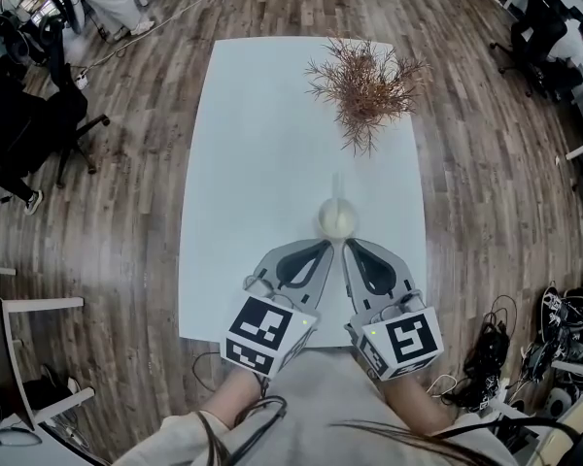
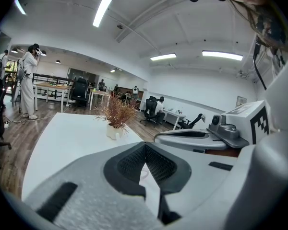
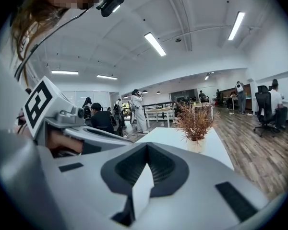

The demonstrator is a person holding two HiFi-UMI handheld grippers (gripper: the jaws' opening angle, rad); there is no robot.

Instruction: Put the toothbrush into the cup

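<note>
A cream cup (image 1: 336, 220) stands on the white table (image 1: 262, 163), just beyond both gripper tips. A pale toothbrush (image 1: 335, 187) stands in it, its thin stem pointing toward the far side. My left gripper (image 1: 326, 246) sits just left of and nearer than the cup, jaws shut with nothing held. My right gripper (image 1: 349, 246) lies beside it on the right, also shut and holding nothing. In the left gripper view the jaws (image 2: 145, 145) meet at their tips, and only white table shows through the gap behind them. The right gripper view (image 3: 147, 145) shows the same.
A dried brown plant in a white pot (image 1: 366, 87) stands at the table's far right. Wooden floor surrounds the table. Office chairs (image 1: 39, 124) stand to the left and cables (image 1: 554, 338) lie at the right. People stand and sit far off in the room (image 2: 28, 80).
</note>
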